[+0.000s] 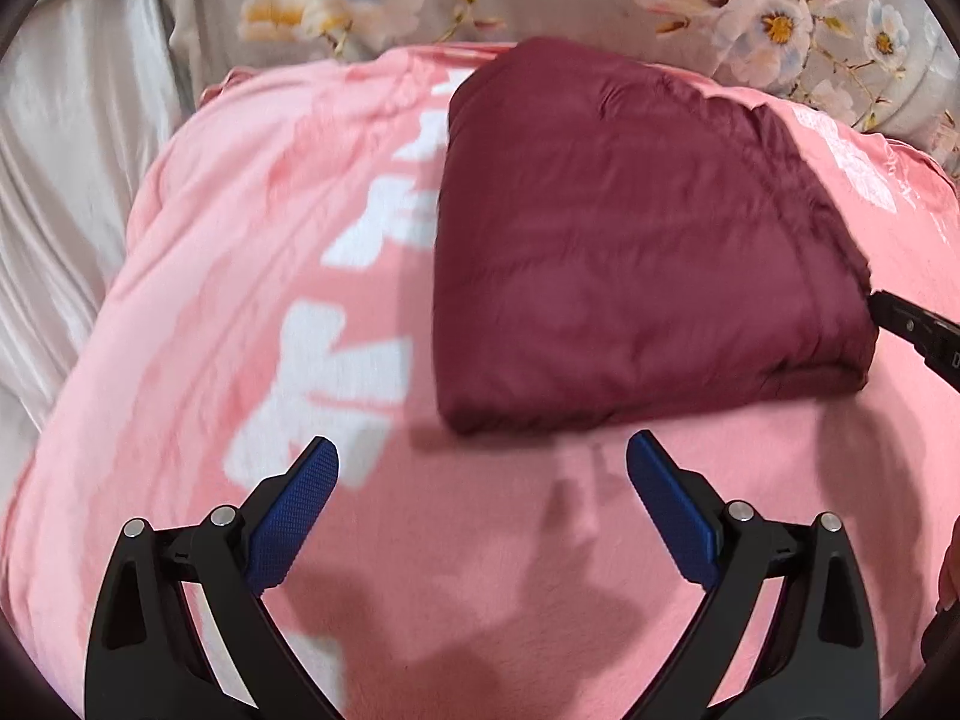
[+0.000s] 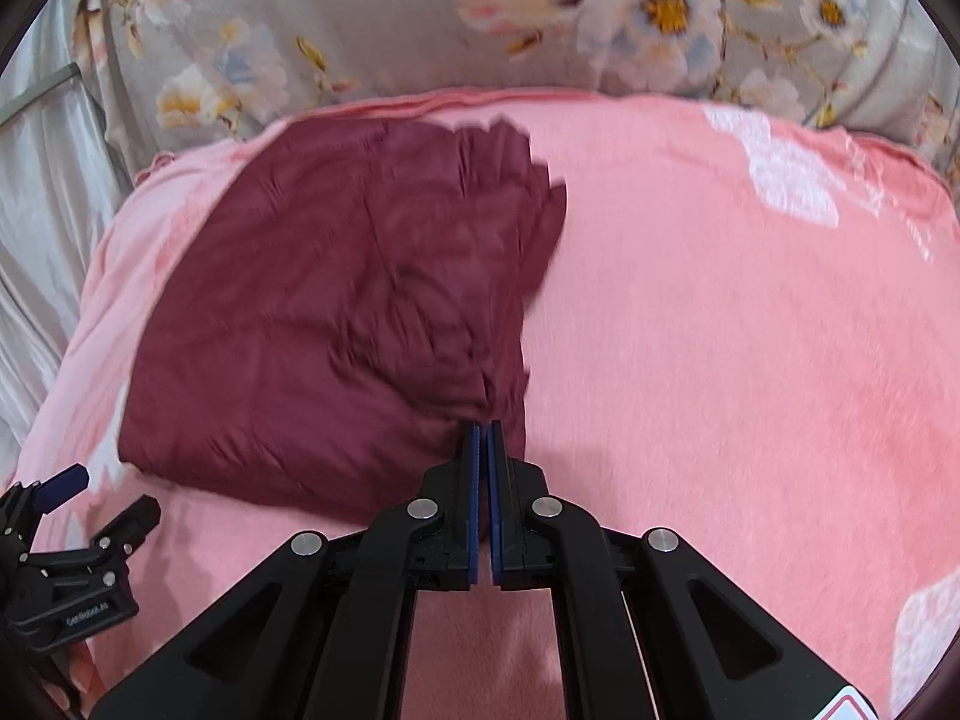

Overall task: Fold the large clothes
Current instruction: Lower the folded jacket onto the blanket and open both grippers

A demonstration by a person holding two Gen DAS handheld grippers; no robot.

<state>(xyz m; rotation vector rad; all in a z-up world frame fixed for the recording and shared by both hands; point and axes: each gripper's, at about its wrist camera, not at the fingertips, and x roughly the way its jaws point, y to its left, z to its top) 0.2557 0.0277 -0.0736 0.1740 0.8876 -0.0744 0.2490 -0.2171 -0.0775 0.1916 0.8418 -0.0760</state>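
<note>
A dark maroon garment (image 1: 630,240) lies folded into a thick bundle on a pink blanket (image 1: 240,240). In the left wrist view my left gripper (image 1: 483,468) is open and empty, hovering over the blanket just in front of the bundle's near edge. In the right wrist view the garment (image 2: 336,312) fills the left half, and my right gripper (image 2: 483,432) is shut on its near right corner. The right gripper also shows at the right edge of the left wrist view (image 1: 912,324). The open left gripper shows at the lower left of the right wrist view (image 2: 96,498).
The pink blanket (image 2: 720,330) with white prints covers the bed. A grey floral cover (image 2: 360,18) runs along the far side. Pale satin fabric (image 1: 60,150) lies to the left.
</note>
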